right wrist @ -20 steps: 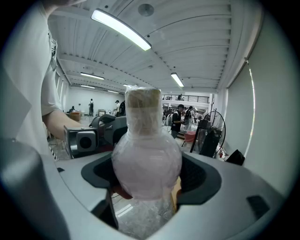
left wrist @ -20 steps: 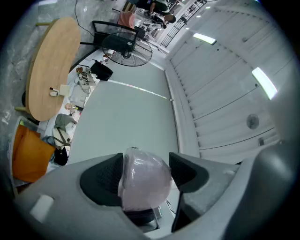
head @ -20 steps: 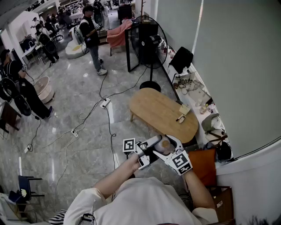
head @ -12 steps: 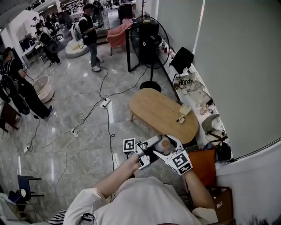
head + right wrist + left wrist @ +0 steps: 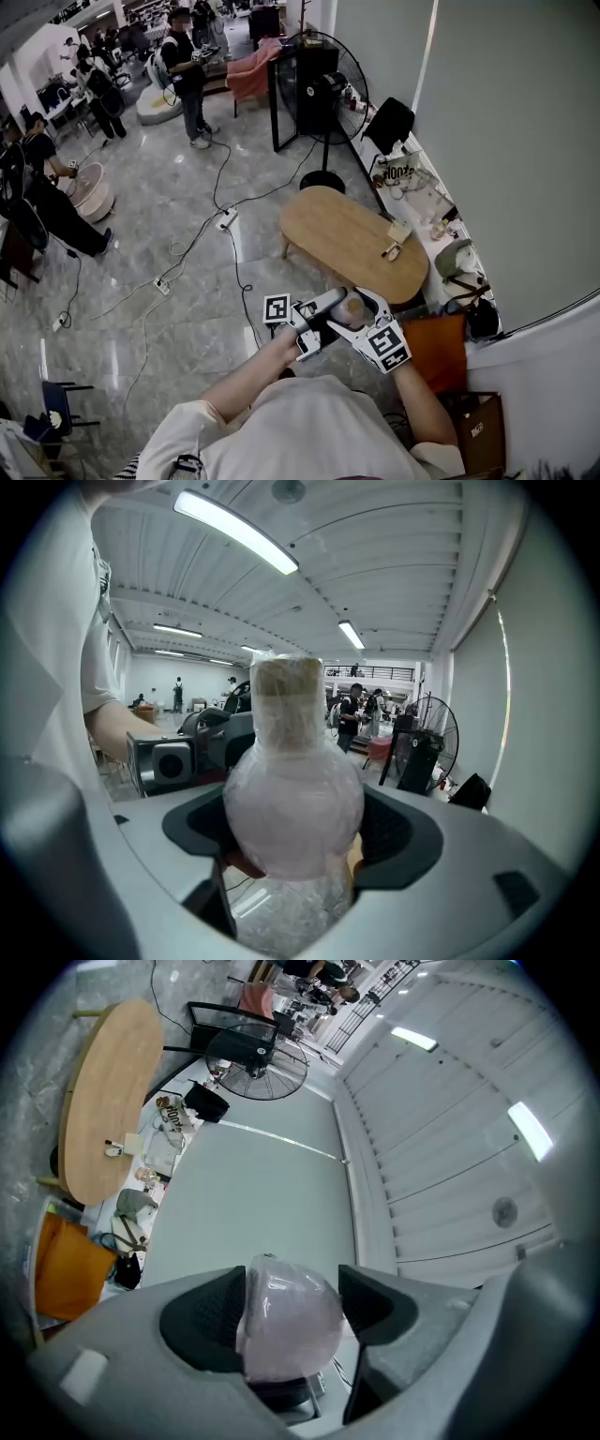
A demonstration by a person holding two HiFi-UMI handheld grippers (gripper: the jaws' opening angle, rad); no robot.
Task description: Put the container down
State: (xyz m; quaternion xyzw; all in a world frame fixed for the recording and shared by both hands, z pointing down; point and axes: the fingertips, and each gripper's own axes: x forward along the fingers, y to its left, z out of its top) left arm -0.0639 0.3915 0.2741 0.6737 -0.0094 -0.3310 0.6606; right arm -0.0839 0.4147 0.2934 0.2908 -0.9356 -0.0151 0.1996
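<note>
Judging from how things lie now, the task is at its beginning: the container (image 5: 353,307) is not yet put down. It is up in the air in front of the person's chest, on the near side of the counter (image 5: 337,234) and not over it. The floor (image 5: 187,281) is below it. The counter top is mostly bare, with only some small things (image 5: 392,242) at its right end, so there is room for the container. What is left, I think, is the whole job: to bring the container over the counter, lower it until it stands, and then let it go.

The left gripper (image 5: 286,1302) stands wide open, about as wide as it goes, and the round belly of the container fills the space between its pads. It touches the one pad clearly and seems to touch the other too.

The right gripper (image 5: 292,832) is also at its widest, and its pads press on both sides of the same belly. The neck and the brown cap (image 5: 287,682) stand upright above its jaws. The container looks wrapped in a thin clear film. So both grippers have hold of the one container together.
</note>
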